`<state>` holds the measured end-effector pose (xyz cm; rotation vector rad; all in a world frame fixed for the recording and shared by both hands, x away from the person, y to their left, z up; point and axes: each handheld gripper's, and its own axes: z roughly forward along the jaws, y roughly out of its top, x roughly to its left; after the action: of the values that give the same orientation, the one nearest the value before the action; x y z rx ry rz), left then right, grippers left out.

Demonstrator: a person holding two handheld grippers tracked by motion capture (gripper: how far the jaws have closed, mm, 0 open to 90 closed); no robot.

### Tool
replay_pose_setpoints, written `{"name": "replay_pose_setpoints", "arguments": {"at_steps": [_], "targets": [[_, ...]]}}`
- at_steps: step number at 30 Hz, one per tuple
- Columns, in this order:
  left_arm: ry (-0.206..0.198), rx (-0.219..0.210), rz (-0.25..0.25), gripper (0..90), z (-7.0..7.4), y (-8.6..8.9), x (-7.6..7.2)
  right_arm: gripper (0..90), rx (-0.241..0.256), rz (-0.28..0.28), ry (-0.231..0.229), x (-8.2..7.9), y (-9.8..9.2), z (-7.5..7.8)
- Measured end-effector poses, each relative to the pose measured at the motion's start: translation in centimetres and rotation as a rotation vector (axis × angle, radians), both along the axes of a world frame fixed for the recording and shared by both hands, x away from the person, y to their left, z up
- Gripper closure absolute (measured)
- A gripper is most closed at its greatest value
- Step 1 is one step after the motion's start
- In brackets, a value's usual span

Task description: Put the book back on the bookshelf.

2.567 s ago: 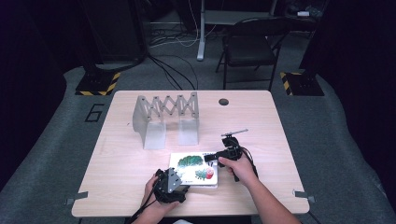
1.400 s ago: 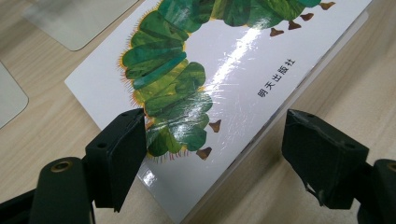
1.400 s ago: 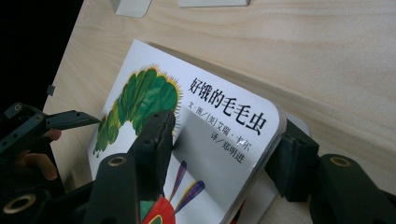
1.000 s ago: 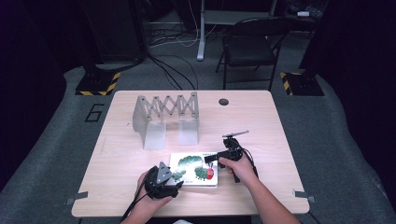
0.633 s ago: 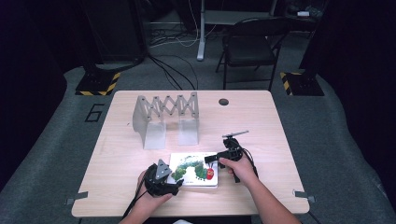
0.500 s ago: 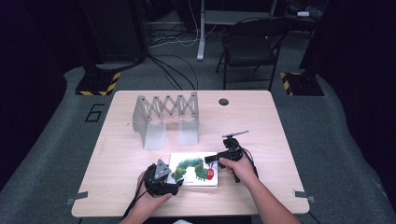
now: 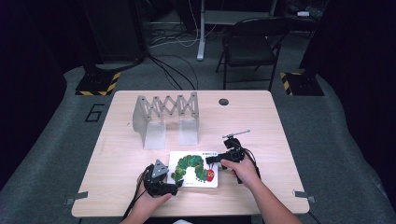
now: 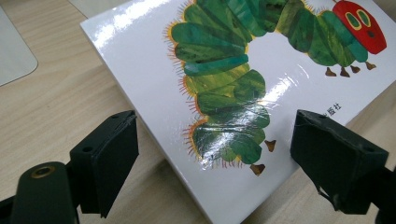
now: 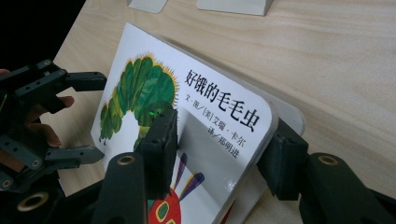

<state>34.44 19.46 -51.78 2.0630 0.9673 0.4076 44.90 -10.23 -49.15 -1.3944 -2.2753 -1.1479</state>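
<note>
Two tools work on one picture book (image 7: 194, 168) that lies near the front edge of the table (image 7: 261, 121), about the middle of its width. In the high view the left tool (image 7: 173, 188) is at the book's front left corner, and the right tool (image 7: 209, 161) is at the book's right side, close to the caterpillar's red head. A grey folding rack (image 7: 166, 119) stands well apart from the book, toward the back half of the table, and a small metal pin (image 7: 236, 134) lies near the right tool, toward the back.

In the left gripper view the jaws are wide apart. The book (image 8: 243, 88) lies between them with its near corner, and I cannot tell if any jaw touches it.

In the right gripper view the book (image 9: 187, 135) is lifted at this side and tilted. One jaw lies on the cover and the other one is behind the rounded corner, so the tool holds the book by its edge. The left tool (image 9: 93, 116) shows farther off at the book's other end, with open jaws
</note>
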Motion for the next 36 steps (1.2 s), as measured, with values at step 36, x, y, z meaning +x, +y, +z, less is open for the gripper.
{"name": "replay_pose_setpoints", "arguments": {"at_steps": [36], "targets": [[0.124, -0.059, -0.030, 19.3, 0.5, 0.5, 1.0, 53.8, -0.045, 0.011, -0.111, -2.0, 0.4, 2.1]]}}
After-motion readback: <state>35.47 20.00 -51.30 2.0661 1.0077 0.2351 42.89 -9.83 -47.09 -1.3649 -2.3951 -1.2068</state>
